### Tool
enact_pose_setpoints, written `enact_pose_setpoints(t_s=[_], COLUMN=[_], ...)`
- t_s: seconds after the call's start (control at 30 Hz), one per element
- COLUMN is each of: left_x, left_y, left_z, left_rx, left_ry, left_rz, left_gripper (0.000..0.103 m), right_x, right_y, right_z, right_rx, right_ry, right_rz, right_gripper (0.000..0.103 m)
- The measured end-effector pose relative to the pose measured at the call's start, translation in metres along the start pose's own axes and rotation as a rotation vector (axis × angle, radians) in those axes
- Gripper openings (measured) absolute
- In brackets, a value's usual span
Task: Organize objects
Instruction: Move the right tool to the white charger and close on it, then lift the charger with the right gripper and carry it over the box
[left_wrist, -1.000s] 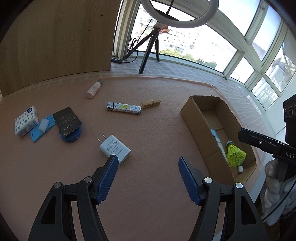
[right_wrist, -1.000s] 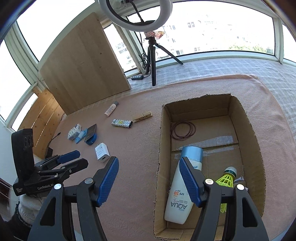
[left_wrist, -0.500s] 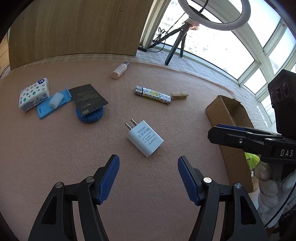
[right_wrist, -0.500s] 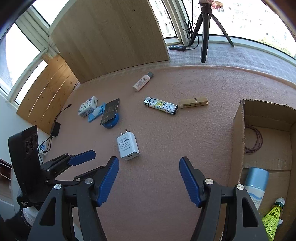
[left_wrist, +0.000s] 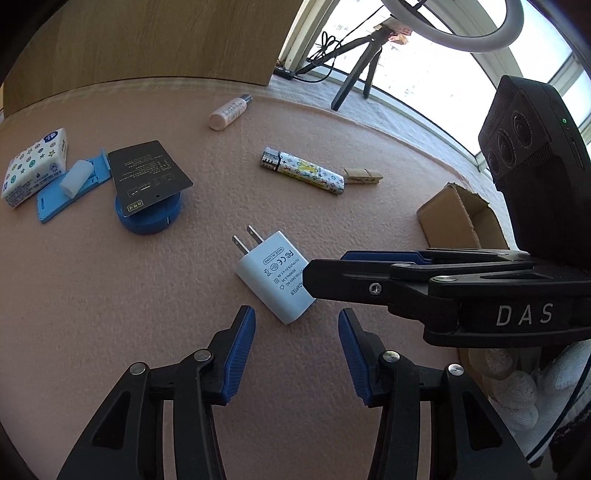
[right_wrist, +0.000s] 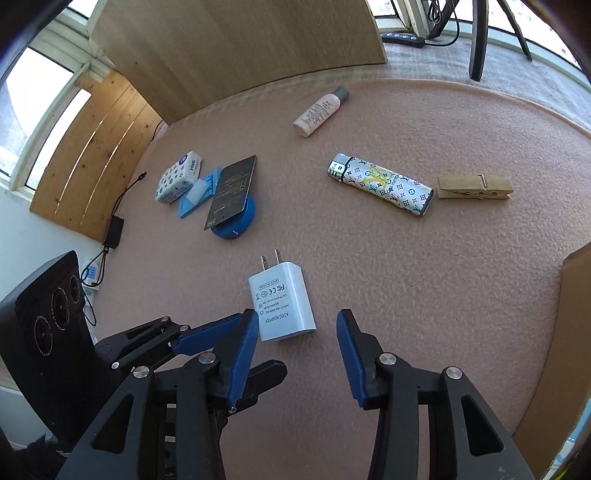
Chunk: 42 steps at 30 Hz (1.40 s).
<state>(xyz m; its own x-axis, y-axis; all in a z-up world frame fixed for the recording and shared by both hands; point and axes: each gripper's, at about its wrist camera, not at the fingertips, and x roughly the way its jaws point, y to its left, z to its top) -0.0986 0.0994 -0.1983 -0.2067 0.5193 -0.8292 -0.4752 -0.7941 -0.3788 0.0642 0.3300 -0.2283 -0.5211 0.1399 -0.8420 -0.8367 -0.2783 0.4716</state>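
Note:
A white AC adapter (left_wrist: 275, 275) lies flat on the pink mat, prongs pointing away; it also shows in the right wrist view (right_wrist: 280, 302). My left gripper (left_wrist: 296, 334) is open and empty, just short of the adapter. My right gripper (right_wrist: 297, 338) is open and empty, its jaws just short of the adapter's near end. In the left wrist view the right gripper (left_wrist: 325, 275) reaches in from the right, its tip by the adapter's right edge. The cardboard box (left_wrist: 461, 218) stands to the right.
On the mat lie a patterned lighter (right_wrist: 380, 182), a wooden clothespin (right_wrist: 474, 187), a small pink bottle (right_wrist: 319, 110), a tissue pack (right_wrist: 179, 177), a blue card holder (right_wrist: 195, 194) and a dark card on a blue disc (right_wrist: 232, 201). A wooden board (right_wrist: 240, 48) stands behind.
Both grippers have moved in toward the white adapter, and their jaws have narrowed. The right gripper has swung left, away from the box.

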Motion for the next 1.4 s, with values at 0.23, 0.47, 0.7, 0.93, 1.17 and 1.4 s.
enact_pose_setpoints(t_s=[0.23,0.47,0.7,0.93,1.17,1.4], left_x=[0.006,0.007,0.0,-0.011,-0.024,-0.02], left_y=[0.005,0.004,-0.009,-0.032,-0.071,-0.123], left_z=[0.008,0.01,0.01,0.011,0.012,0.014], left_rx=[-0.027,-0.02,0.022,0.076,0.157,0.247], left_ry=[0.001,0.002,-0.016,-0.037,-0.063,-0.065], left_rz=[-0.012,-0.002,0.006,0.003,-0.028,-0.082], left_gripper=[0.049,0.038,0.034,0.034,0.034,0.034], right_x=[0.012,0.02,0.01,-0.016,-0.056,-0.103], right_y=[-0.002,-0.002,-0.003,-0.005,-0.011,-0.033], right_z=[0.006,0.006,0.002,-0.008,-0.023,-0.044], right_rx=[0.029,0.053,0.074,0.097,0.106,0.132], right_ry=[0.024,0.041,0.014,-0.042,-0.121,-0.2], right_rz=[0.044,0.063,0.076,0.073,0.045,0.0], right_gripper=[0.036,0.028,0.028,0.028,0.028,0.028])
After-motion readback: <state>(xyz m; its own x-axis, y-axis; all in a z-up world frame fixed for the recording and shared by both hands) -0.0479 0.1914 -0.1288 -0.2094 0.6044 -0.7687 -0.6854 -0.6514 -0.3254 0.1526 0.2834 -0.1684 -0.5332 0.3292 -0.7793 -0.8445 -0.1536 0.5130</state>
